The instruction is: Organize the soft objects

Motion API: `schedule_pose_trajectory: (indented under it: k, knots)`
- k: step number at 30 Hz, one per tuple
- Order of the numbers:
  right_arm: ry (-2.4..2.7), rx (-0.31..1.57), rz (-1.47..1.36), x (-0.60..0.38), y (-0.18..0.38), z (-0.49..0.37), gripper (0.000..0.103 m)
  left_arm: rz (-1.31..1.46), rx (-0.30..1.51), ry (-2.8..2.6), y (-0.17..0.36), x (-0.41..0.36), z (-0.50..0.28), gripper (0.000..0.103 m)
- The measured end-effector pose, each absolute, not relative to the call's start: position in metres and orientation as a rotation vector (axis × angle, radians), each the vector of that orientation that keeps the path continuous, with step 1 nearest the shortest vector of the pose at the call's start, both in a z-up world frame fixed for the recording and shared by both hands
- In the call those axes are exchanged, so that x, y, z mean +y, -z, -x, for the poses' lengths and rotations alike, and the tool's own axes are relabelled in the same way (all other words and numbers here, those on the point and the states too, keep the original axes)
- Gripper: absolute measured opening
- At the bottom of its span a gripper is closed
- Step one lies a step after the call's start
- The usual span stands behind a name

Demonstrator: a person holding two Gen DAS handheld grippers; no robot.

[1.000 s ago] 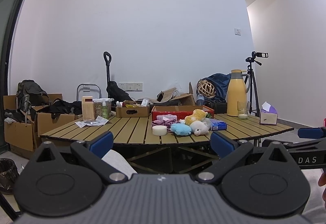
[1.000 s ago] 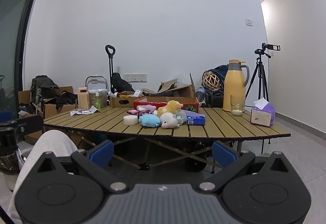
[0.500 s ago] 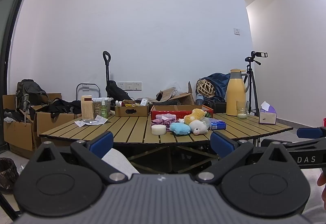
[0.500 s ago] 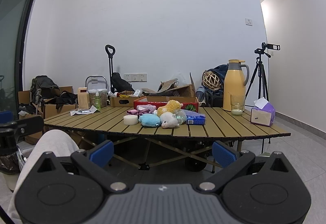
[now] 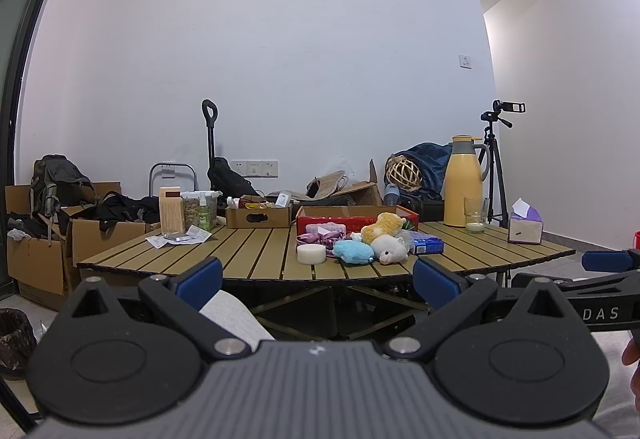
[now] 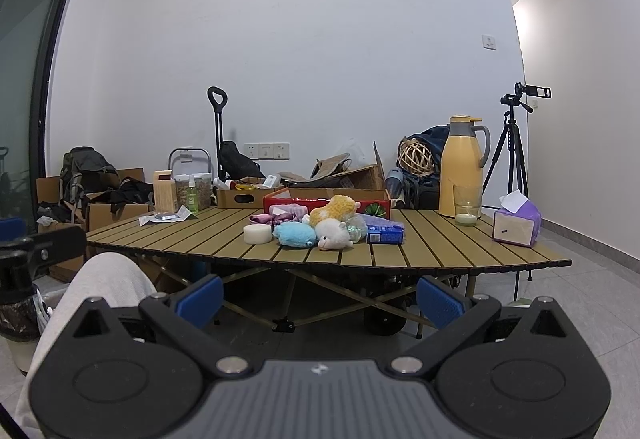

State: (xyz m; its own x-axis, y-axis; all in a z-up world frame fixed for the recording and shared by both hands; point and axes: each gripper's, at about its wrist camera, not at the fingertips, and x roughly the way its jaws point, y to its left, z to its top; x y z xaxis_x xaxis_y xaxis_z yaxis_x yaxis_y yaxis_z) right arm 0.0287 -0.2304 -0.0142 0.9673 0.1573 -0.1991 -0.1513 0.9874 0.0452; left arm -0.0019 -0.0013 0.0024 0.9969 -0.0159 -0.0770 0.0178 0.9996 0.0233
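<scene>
A heap of soft toys lies mid-table: a blue plush [image 5: 353, 252] [image 6: 295, 234], a white plush [image 5: 390, 249] [image 6: 333, 234] and a yellow plush [image 5: 383, 225] [image 6: 335, 209], with pink-purple fabric [image 5: 321, 238] [image 6: 267, 217] and a white round sponge [image 5: 311, 254] [image 6: 257, 234] beside them. A red box [image 5: 352, 217] [image 6: 320, 199] stands right behind the heap. My left gripper [image 5: 318, 284] and right gripper [image 6: 320, 297] are both open and empty, held low and well short of the table's near edge.
The slatted wooden table [image 5: 248, 259] [image 6: 420, 251] also bears a blue packet [image 6: 385, 233], a yellow thermos [image 6: 460, 163], a glass [image 6: 467, 205], a purple tissue box [image 6: 516, 225], a cardboard tray [image 5: 258, 217] and bottles [image 5: 203, 215]. A person's grey-clad knee [image 6: 104, 279] is at lower left. Boxes, bags and a tripod [image 6: 516, 143] line the wall.
Both views have barely shifted; the left wrist view has edged slightly so the table sits a touch lower-left. Both grippers stay open.
</scene>
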Motion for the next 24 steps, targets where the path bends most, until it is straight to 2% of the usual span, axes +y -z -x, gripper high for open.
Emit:
schedule_pose_trajectory:
  k: [24]
  knots:
    - [-0.154,0.199,-0.023,-0.2307,0.0145,-0.0365,0.103,-0.024,0.075,0.018,-0.0011,-0.0021,-0.0004,0.103]
